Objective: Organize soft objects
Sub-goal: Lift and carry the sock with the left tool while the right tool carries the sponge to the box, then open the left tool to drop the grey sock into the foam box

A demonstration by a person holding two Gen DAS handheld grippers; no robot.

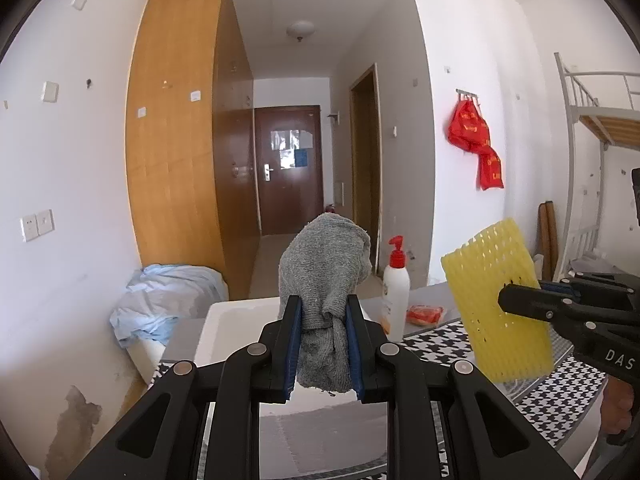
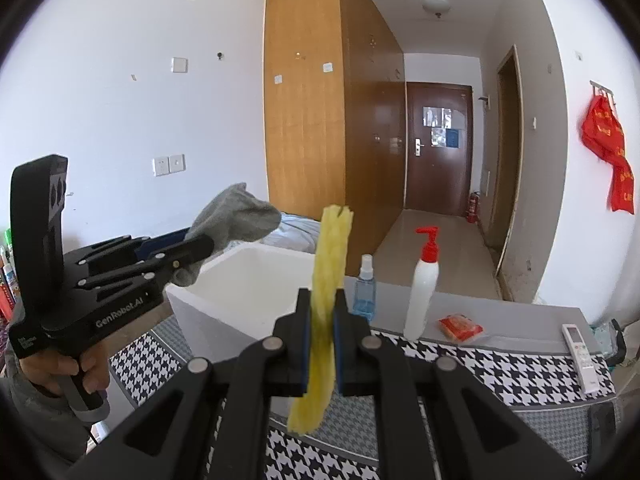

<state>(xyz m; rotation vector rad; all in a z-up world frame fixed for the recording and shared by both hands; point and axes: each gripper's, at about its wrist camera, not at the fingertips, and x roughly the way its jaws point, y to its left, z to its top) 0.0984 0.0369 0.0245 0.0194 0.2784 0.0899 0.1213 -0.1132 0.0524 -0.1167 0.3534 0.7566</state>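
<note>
Item 1: left gripper [image 1: 323,336]. Its blue-padded jaws are pinching a grey cloth [image 1: 326,276] at a bunched waist, so the knit is bulging above the pads and hanging ragged below. The cloth is a loose-looped, towel-like weave, limp and shapeless; a grip at the middle is probably keeping both ends from trailing. It is hanging in the air just in front of the box [image 2: 240,284].

Item 2: right gripper [image 2: 322,340]. Its jaws are pressing nearly together on a yellow foam net [image 2: 330,280], squeezing it thin. From the left wrist view the net is showing as a flat, rectangular sleeve with a diamond mesh; from the right wrist view it is showing edge-on, a narrow upright strip. It looks light and springy, so a firm squeeze is likely needed to stop it slipping. It is also being held aloft, beside the box and above the mat [image 2: 500,364].

Item 3: box. White, thick-walled, matte, apparently foam, open at the top, sitting at the table's far-left corner. Judged the likely destination for both soft things, since both are being carried near its opening.

Item 4: hard goods standing clear on the table: a white pump bottle [image 2: 422,288], a blue spray bottle [image 2: 365,292], a red packet [image 2: 460,326], a remote [image 2: 580,356]. The mat is a black-and-white houndstooth print.
</note>
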